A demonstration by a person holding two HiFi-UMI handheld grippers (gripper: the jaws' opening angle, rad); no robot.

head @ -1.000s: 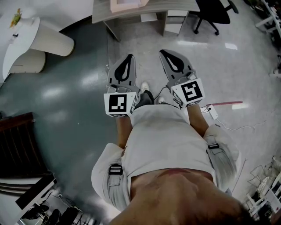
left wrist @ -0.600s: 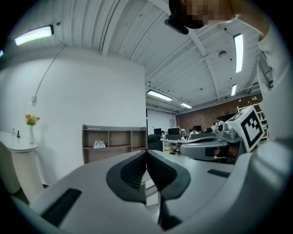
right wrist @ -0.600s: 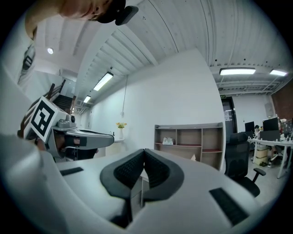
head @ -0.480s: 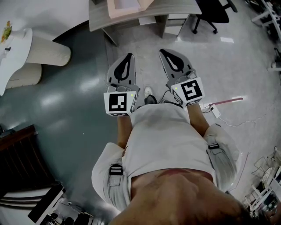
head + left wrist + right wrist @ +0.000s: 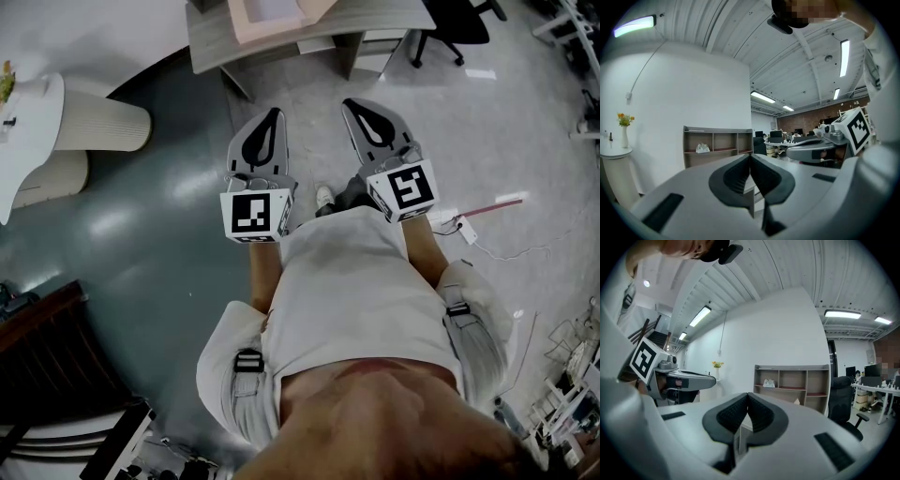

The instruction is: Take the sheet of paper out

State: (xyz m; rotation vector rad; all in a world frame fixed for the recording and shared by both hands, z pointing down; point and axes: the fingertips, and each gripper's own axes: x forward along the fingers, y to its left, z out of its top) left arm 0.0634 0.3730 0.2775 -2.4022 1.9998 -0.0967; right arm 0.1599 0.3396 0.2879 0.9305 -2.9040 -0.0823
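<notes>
- Nearer the desk [image 5: 375, 19] than a second ago: more of its top in the head view, its front edge lower in the frame.
- Round white table [image 5: 23, 122] slid out toward the left edge; dark wooden furniture [image 5: 42, 347] lower at bottom left.
- Left gripper [image 5: 275, 114] and right gripper [image 5: 350, 103] in much the same spot before the body as earlier, side by side, pointing level toward the desk.
- Left gripper: jaws pressed together tip to tip, nothing between the pads [image 5: 740, 173].
- Right gripper: likewise closed and empty, pads [image 5: 759, 416] meeting at the tip.
- What looks like the sheet of paper [image 5: 272, 7]: pale, lying in a pinkish tray [image 5: 246, 36] on the desk top, at the head view's top edge, well ahead of both grippers, untouched.
- Open shelf unit [image 5: 717, 143] straight ahead in both gripper views, a white crumpled thing [image 5: 702, 148] in one compartment.
- Bare grey floor [image 5: 309, 112] between grippers and desk.
- Black office chair [image 5: 459, 23] just right of the desk.
- White power strip [image 5: 466, 230] with cable and a red strip [image 5: 492, 204] on the floor to the right, near the right forearm.
</notes>
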